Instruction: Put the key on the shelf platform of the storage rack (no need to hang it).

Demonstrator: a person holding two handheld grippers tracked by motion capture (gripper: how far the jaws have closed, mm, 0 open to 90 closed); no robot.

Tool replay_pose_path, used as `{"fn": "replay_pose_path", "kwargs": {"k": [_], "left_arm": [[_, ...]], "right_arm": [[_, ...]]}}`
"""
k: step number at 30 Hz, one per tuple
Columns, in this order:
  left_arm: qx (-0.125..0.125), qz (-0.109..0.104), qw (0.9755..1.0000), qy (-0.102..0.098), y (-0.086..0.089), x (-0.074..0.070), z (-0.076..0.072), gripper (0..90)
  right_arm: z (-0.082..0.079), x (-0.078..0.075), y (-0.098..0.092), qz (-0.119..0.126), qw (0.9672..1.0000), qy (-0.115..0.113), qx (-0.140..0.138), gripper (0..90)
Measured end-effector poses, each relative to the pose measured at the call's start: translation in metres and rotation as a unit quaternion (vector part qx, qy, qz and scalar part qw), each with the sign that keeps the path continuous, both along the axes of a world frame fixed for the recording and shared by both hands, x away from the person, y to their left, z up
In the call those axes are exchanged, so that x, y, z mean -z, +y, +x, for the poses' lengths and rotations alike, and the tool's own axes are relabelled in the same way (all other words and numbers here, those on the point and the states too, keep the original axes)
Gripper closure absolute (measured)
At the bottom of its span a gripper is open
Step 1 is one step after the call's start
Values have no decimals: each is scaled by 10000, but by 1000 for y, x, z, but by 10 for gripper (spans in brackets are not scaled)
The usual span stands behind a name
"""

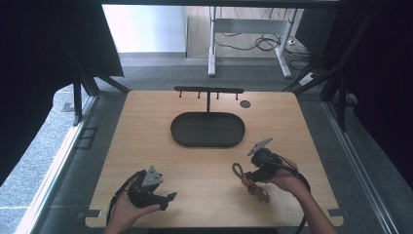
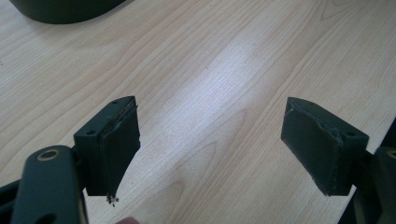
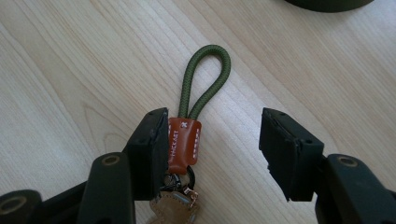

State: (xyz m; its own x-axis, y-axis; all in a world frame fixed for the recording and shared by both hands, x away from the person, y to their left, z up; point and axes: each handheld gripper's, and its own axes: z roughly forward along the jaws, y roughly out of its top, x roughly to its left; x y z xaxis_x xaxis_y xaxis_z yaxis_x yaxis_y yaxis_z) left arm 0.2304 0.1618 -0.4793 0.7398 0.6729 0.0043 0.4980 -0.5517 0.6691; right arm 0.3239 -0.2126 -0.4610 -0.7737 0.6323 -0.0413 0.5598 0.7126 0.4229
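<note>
Work in hand: a key strap [image 3: 196, 121] with a green cord loop, a brown leather tab and a metal clip is being approached for a pick-up by the right gripper [image 3: 212, 149].
Key strap position: it lies flat on the wooden table [image 1: 204, 170], near the front right, well short of the dark oval tray [image 1: 208, 129].
Right gripper: the jaws are spread wide around the strap; the leather tab touches or nearly touches one jaw, the other stands well apart. Nothing is gripped.
Left gripper [image 2: 212, 149]: the jaws are wide open over bare wood, and nothing is held. It is kept near the front left of the table [image 1: 148, 187].
Done so far: judged from the layout, only the approach; the strap is bracketed but not yet clamped or lifted.
Left to do: closing on the tab, lifting, and probably carrying it to the tray or to the hook rack [image 1: 208, 90] behind it.
Difference between views: the right gripper view shows the lettering and stitching on the tab; the high view shows the rack, the tray and both hands' places.
</note>
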Motion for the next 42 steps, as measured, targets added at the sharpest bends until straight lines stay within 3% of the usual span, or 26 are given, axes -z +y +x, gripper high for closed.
{"fn": "replay_pose_path", "kwargs": {"k": [17, 42], "left_arm": [[11, 14, 10000, 11, -1, 1, 0, 200], [127, 119, 9998, 109, -7, 6, 2, 199]], "right_arm": [[-14, 6, 13, 101, 9996, 60, -251, 435], [-21, 20, 24, -198, 9989, 215, -376, 442]]}}
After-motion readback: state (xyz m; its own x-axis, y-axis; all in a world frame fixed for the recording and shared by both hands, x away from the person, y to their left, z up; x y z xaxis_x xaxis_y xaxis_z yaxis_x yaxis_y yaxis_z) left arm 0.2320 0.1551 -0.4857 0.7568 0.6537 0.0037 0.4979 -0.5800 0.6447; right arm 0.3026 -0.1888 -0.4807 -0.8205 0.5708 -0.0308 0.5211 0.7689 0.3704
